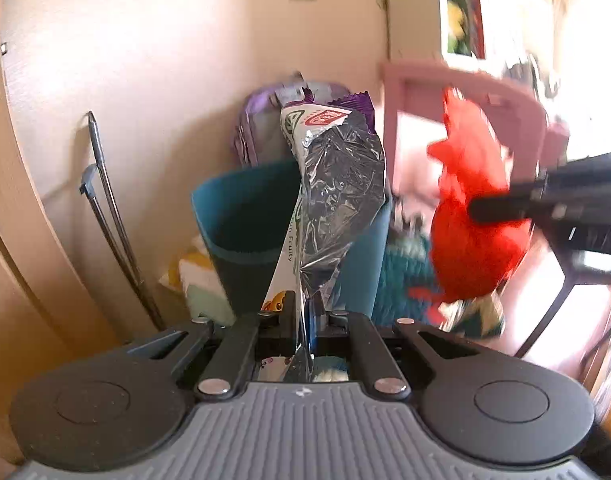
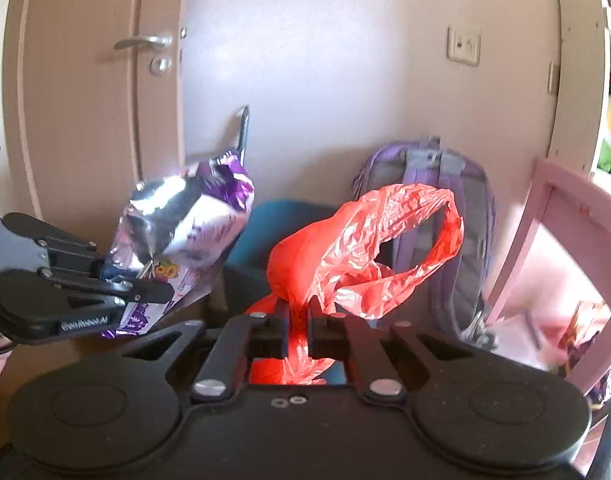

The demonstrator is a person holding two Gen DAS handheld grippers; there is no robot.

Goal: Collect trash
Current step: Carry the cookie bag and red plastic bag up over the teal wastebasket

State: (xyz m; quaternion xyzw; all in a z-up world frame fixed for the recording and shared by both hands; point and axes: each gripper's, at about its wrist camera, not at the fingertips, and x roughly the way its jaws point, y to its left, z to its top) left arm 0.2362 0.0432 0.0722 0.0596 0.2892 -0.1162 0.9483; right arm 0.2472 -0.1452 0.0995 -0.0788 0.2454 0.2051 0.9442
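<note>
My left gripper is shut on a crumpled foil snack wrapper, silver inside with purple and white print, which stands up between the jaws. In the right wrist view that left gripper and the wrapper appear at the left. My right gripper is shut on a red plastic bag, whose handle loop sticks up. From the left wrist view, the red bag hangs at the right with the right gripper clamped on it. A teal bin stands open just beyond and below both grippers.
A purple backpack leans on the wall behind the teal bin. A pink chair stands to the right, a door to the left. A dark metal rod leans on the wall. Cloth items lie on the floor.
</note>
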